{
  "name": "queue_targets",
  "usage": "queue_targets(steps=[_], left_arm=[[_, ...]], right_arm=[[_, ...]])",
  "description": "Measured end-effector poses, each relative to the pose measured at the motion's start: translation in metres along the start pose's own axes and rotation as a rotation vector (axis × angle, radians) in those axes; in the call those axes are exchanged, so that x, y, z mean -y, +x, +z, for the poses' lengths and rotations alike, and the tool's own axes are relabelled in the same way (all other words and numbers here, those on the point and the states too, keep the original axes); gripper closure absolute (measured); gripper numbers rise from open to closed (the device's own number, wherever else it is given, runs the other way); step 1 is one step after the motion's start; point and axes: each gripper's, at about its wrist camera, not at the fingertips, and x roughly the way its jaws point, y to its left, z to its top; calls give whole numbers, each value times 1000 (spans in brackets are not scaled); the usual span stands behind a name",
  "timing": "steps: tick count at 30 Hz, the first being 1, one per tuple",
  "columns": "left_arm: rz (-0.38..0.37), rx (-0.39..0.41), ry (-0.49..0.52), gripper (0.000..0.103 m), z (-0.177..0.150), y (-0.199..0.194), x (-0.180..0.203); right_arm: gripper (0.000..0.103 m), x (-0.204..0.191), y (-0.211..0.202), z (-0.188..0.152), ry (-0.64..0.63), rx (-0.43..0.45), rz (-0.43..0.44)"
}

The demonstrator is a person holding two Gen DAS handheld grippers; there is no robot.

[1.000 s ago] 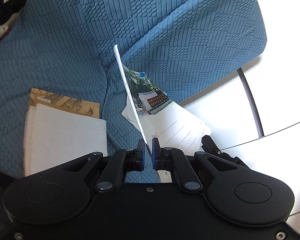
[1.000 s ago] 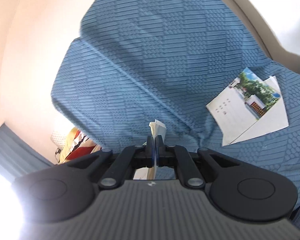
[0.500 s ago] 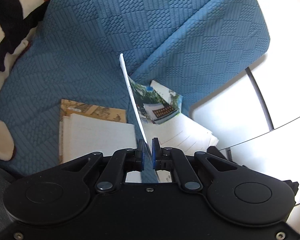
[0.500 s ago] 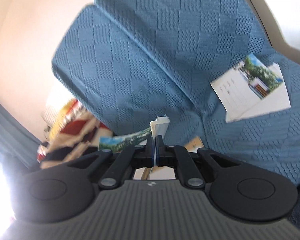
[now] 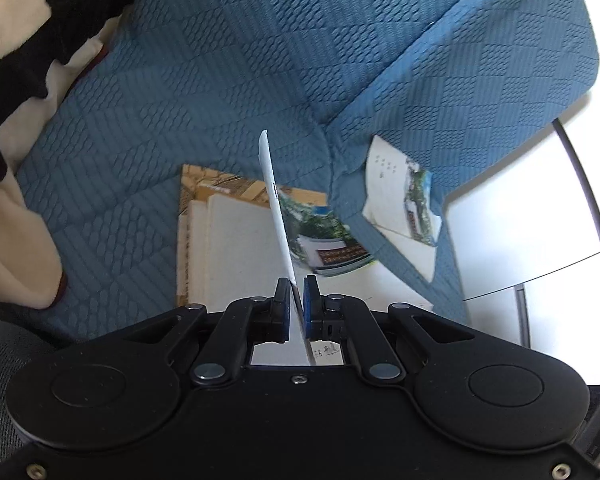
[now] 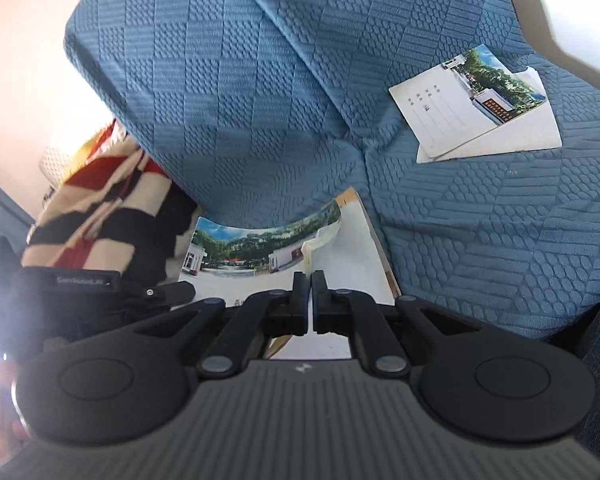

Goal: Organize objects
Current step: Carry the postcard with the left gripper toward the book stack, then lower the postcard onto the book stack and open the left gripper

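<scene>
My left gripper (image 5: pixel 296 284) is shut on a thin photo booklet (image 5: pixel 276 208), held edge-on and upright above a pile of papers (image 5: pixel 228 248) on the blue sofa seat. Its printed cover (image 5: pixel 324 240) shows to the right. My right gripper (image 6: pixel 310 280) is shut on a small folded paper (image 6: pixel 314 246), over the same pile (image 6: pixel 352 256); the held booklet's photo cover (image 6: pixel 252 250) and the left gripper (image 6: pixel 100 292) show beside it. Two more cards (image 6: pixel 472 100) lie on the seat to the right, also in the left wrist view (image 5: pixel 404 204).
A blue quilted cover drapes the sofa back (image 6: pixel 260 60) and seat (image 5: pixel 120 184). A striped black, cream and red blanket (image 6: pixel 100 208) lies at the left. A white table with dark lines (image 5: pixel 540 208) stands beside the sofa.
Both grippers have moved left over the paper pile. The cards on the seat now sit farther right in both views. The striped blanket has come into view.
</scene>
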Motion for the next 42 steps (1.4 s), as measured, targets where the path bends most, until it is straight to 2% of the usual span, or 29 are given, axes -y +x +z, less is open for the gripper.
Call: queue_targets(steps=[6, 8, 11, 23, 29, 30, 31, 32, 33, 34, 35, 36, 42], left_arm=[[52, -15, -19, 98, -6, 15, -13], [97, -6, 3, 98, -7, 20, -13], [125, -15, 6, 98, -10, 27, -14], [195, -41, 10, 98, -23, 39, -17], [221, -57, 32, 92, -23, 41, -14], [224, -62, 41, 86, -23, 41, -13], [229, -62, 51, 77, -25, 40, -11], [234, -66, 63, 71, -25, 40, -9], [234, -69, 74, 60, -27, 39, -8], [233, -70, 83, 56, -28, 37, -6], [238, -67, 91, 56, -29, 35, -4], [243, -59, 100, 55, -30, 32, -1], [232, 9, 132, 50, -32, 6, 17]], right_arm=[[98, -2, 8, -7, -34, -35, -20], [98, 0, 11, -12, -35, -48, -24], [98, 3, 17, -18, -32, -73, -30], [98, 14, 18, -33, -42, -135, -42], [95, 21, 19, -31, 8, -174, -77], [95, 21, 18, -30, 18, -188, -69], [94, 22, 18, -29, 27, -199, -63], [87, 21, 16, -29, 32, -206, -66], [73, 21, 14, -29, 33, -209, -72], [66, 21, 11, -28, 35, -203, -77], [52, 20, 7, -28, 35, -193, -76], [49, 20, 3, -26, 34, -181, -76], [49, 8, -22, -9, -33, -111, -70]])
